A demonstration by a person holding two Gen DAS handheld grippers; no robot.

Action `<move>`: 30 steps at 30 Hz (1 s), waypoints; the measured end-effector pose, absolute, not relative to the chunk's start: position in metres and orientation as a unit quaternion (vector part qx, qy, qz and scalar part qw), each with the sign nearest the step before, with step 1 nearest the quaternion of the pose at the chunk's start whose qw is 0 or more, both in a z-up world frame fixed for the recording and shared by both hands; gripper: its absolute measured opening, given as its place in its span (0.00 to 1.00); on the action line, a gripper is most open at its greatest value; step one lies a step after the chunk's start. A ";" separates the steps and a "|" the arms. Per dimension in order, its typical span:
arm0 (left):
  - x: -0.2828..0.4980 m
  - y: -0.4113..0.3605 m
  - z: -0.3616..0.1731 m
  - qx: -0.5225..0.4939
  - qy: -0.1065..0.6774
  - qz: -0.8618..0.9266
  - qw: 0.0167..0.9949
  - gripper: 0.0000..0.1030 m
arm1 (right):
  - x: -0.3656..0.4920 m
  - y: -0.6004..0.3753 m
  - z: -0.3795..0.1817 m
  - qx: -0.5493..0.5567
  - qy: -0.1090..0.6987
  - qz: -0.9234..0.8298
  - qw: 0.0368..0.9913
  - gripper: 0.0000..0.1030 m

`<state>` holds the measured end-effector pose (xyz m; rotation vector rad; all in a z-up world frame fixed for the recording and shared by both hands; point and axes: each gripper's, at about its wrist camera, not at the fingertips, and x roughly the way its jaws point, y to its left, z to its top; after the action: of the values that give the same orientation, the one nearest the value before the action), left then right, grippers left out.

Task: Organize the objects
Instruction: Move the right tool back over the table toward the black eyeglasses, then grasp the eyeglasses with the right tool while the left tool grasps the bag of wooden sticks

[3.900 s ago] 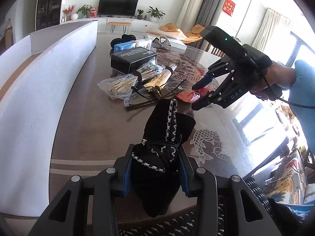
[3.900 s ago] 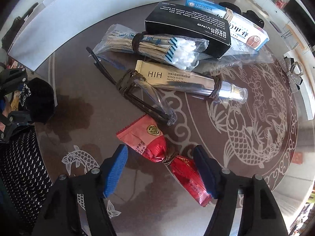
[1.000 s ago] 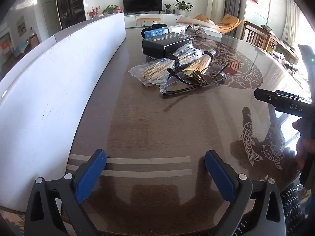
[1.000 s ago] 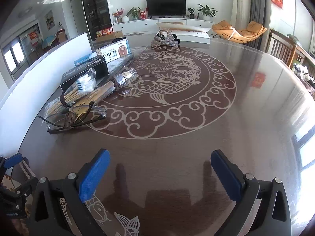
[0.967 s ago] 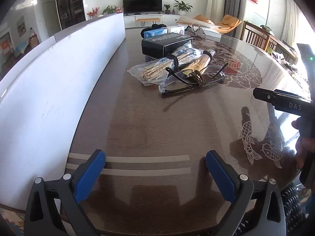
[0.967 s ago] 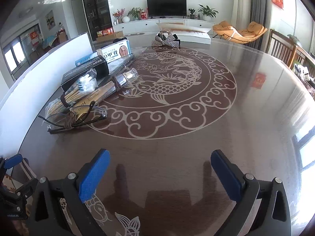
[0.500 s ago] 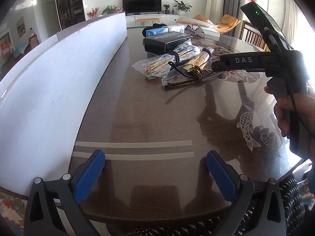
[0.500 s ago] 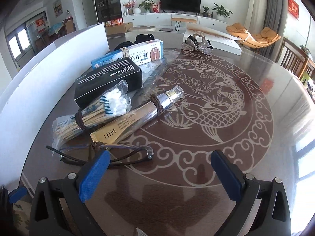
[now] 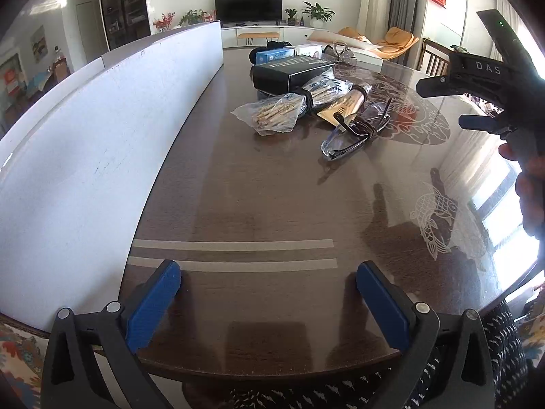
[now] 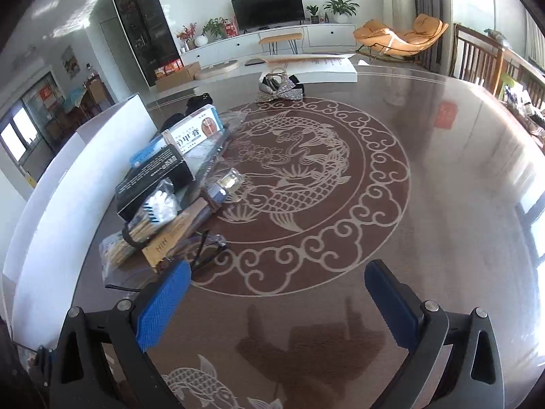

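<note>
bright daylight enters from the right, washing the table [image 10: 477, 204] with glare (strongest at its right edge). gripper shadows fall on the near wood. fisheye bending and dark vignetting at corners; focus sharp.

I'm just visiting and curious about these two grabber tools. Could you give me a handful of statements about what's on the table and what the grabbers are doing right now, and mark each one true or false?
1. Both grabbers are empty, jaws wide apart. True: neither the left gripper nor the right gripper holds anything.
2. The eyeglasses are clamped in the right gripper. False: they lie on the table, beside the gold tube.
3. The bag of cotton swabs has a dark band around it. True.
4. The black box stands on the floor. False: it is on the table, behind the swabs.
5. A silver bow sits at the table's far side. True.
</note>
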<state>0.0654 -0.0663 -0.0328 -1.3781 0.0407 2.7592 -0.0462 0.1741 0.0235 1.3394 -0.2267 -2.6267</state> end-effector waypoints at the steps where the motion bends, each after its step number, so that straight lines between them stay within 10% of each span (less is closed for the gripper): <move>1: 0.067 -0.067 -0.033 -0.448 0.014 0.894 0.029 1.00 | -0.051 0.159 0.018 0.462 -0.090 -0.876 0.109 0.99; 8: 0.073 -0.069 -0.032 -0.452 0.016 0.891 0.033 1.00 | -0.072 0.071 -0.016 0.492 -0.041 -0.864 0.097 0.99; 15: 0.068 -0.069 -0.028 -0.457 0.001 0.888 0.049 1.00 | -0.056 0.114 -0.015 0.473 -0.021 -0.876 0.089 0.35; 24: -0.026 -0.065 0.017 -0.411 -0.045 0.909 0.062 1.00 | -0.028 0.190 -0.013 0.460 -0.007 -0.885 0.067 0.30; 30: -0.082 -0.030 -0.001 -0.415 0.100 0.900 0.092 0.99 | -0.012 0.207 -0.010 0.463 -0.022 -0.883 0.070 0.30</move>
<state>-0.0816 -0.0302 -0.0011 -1.2322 0.2982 2.6708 -0.0123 0.2069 -0.0102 1.3926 -0.0648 -2.6580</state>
